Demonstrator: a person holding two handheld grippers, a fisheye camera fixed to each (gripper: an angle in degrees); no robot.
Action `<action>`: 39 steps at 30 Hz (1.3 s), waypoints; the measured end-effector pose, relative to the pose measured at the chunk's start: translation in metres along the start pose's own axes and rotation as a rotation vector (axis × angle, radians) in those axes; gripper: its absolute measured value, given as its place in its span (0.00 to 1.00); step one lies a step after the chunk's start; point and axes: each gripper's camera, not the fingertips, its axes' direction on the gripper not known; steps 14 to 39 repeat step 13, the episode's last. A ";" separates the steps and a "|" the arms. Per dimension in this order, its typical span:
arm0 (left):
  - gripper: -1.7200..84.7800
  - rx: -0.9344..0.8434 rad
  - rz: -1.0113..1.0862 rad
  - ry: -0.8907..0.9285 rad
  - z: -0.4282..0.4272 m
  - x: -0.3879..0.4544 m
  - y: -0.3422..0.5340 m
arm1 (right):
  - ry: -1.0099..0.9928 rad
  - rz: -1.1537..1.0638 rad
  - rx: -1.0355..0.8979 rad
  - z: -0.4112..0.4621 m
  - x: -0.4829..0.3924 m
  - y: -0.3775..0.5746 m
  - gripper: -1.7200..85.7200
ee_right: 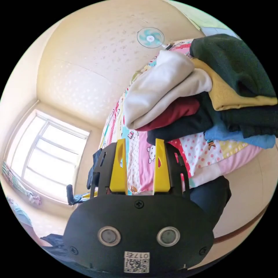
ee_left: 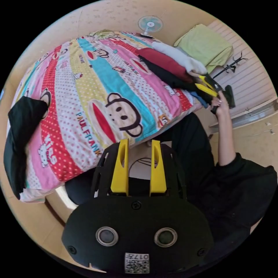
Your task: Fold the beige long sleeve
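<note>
The left gripper [ee_left: 139, 143] hangs over the near edge of the bed [ee_left: 87, 95], its yellow fingers [ee_left: 121, 166] apart with nothing between them; behind the gap shows a pale patch with a dark line, which I cannot make out. The bed wears a bright striped cartoon cover and carries a black garment [ee_left: 21, 136] draped over its left edge. On the far right side of the bed sits a pile of folded clothes [ee_left: 173, 65], with the beige long sleeve [ee_left: 181, 58] on top, a dark red piece [ee_left: 162, 62] under it and a black one [ee_left: 166, 76] below. In the left gripper view a hand [ee_left: 220, 102] holds the right gripper [ee_left: 207, 84] just at the near end of that pile, its fingers spread. In the right gripper view the same gripper [ee_right: 139, 146] points at the pile from close by, fingers [ee_right: 119, 168] open and empty, their tips just short of the black layer [ee_right: 179, 126]. The beige long sleeve [ee_right: 162, 87] lies folded above the dark red piece [ee_right: 173, 111], beside a mustard garment [ee_right: 231, 95], a dark green one [ee_right: 231, 60] and a blue one [ee_right: 240, 136]. A fan [ee_right: 150, 37] hangs on the wall beyond the bed, and a window [ee_right: 43, 156] glows at the left. A green cloth [ee_left: 204, 46] hangs past the pile in the left gripper view.
</note>
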 end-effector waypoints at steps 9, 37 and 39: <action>0.11 -0.577 -0.165 -0.106 0.090 -0.084 -0.119 | 0.125 -0.477 -0.527 0.284 -0.124 0.084 0.04; 0.11 -0.495 -0.156 -0.127 0.081 -0.066 -0.117 | 0.355 -0.691 -0.833 0.432 -0.155 0.120 0.03; 0.11 -0.495 -0.156 -0.127 0.081 -0.066 -0.117 | 0.355 -0.691 -0.833 0.432 -0.155 0.120 0.03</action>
